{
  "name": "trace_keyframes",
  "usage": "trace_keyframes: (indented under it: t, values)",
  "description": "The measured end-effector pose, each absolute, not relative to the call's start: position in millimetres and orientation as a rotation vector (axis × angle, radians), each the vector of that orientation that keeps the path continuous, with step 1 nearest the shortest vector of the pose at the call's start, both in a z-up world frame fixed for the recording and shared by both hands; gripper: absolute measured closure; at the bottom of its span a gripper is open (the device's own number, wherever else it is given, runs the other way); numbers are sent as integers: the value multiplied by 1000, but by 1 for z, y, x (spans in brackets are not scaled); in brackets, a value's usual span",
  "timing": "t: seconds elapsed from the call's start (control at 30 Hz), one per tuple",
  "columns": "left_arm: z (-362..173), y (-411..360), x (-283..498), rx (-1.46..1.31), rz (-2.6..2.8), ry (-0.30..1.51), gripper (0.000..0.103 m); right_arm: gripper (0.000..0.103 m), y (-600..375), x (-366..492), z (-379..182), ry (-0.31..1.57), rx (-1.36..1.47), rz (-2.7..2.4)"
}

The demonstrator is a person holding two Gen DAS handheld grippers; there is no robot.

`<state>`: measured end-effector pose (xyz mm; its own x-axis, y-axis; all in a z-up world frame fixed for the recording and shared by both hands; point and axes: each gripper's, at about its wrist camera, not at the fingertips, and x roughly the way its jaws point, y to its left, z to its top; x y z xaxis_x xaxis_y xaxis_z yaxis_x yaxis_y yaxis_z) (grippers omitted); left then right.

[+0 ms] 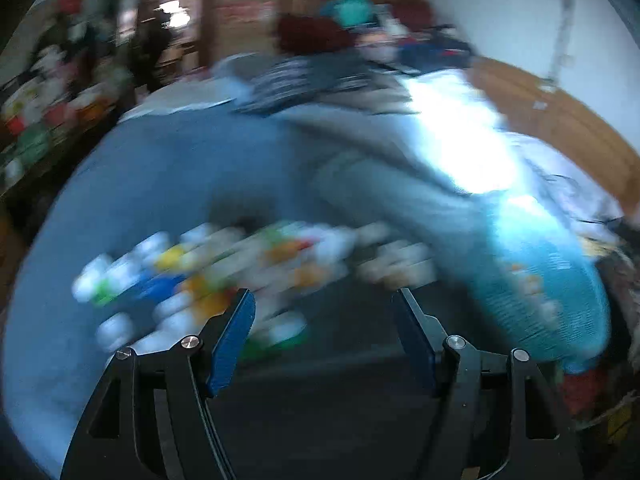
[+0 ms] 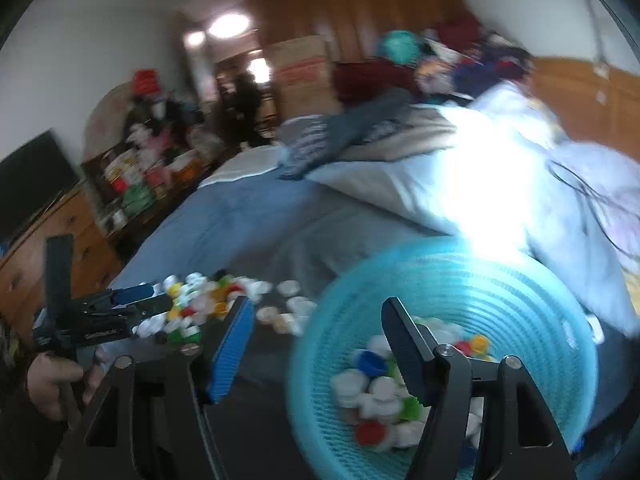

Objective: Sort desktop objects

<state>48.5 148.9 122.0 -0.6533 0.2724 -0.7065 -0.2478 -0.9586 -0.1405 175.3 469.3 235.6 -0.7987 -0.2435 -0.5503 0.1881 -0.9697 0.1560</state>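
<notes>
from the left wrist we see the left gripper (image 1: 324, 300) with its jaws apart and nothing between them — just beyond its fingertips lies a blurred heap of bottle caps (image 1: 224, 276) on the dark mat (image 1: 340, 400), the turquoise basket (image 1: 536, 288) to the heap's right.

from the right wrist, the right gripper (image 2: 316, 308) stands open and empty over the basket's (image 2: 516, 280) near rim; caps lie inside it. the loose cap heap (image 2: 200, 300) sits left of the basket, the left gripper (image 2: 148, 296) touching or just above it — we cannot tell which.

Both wrist views angled down, close, sharing cap pile (image 1: 224, 276), basket (image 2: 444, 344)
</notes>
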Motion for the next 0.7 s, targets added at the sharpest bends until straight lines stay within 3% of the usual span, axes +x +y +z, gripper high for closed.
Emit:
trace_keyframes:
  t: [0.03, 0.2, 0.43, 0.57, 0.6, 0.7]
  values:
    - [111, 126, 51, -1158, 2658, -53, 38, 19, 458, 177, 235, -114, 847, -2770]
    - [55, 32, 65, -1318, 2756, -99, 39, 12, 414, 179, 220, -53, 836, -2691]
    - [24, 22, 63, -1315, 2714, -97, 39, 13, 376, 169, 181, 11, 998, -2545]
    - [20, 16, 39, -1324, 2715, -213, 39, 21, 365, 161, 170, 11, 1059, -2487]
    - [19, 14, 36, -1323, 2715, -236, 41, 23, 362, 160, 169, 12, 1065, -2482]
    - [22, 16, 33, -1322, 2704, -241, 77, 32, 356, 159, 166, 25, 1078, -2462]
